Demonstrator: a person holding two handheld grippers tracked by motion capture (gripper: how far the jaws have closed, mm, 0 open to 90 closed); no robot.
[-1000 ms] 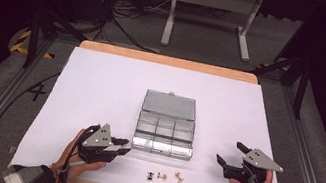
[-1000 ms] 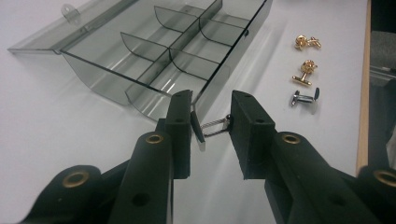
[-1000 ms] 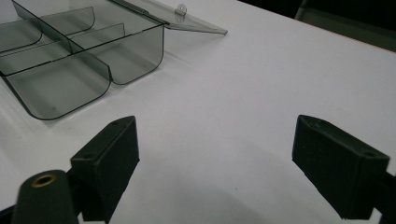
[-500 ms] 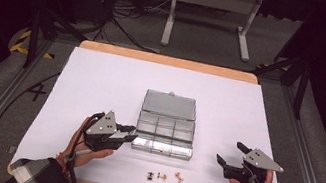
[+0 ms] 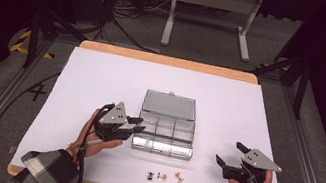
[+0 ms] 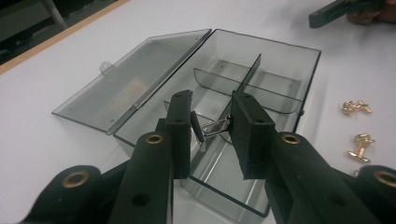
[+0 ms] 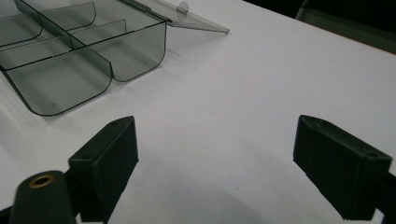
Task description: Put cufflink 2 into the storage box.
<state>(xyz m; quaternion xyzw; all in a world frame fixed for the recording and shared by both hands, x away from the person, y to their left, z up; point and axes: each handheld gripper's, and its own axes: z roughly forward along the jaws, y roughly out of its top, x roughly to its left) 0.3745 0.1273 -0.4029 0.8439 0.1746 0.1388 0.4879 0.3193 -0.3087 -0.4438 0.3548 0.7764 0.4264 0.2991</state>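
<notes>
left tongs clamped on a silver cufflink, held over the open box's near-left compartment. box seems empty otherwise; three cufflinks wait on bench. right tongs apart, idle.

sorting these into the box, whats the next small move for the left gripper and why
Probably ease down and open: the left gripper holds a silver cufflink over a near compartment of the open clear box. Three small pieces still wait on the table.
</notes>
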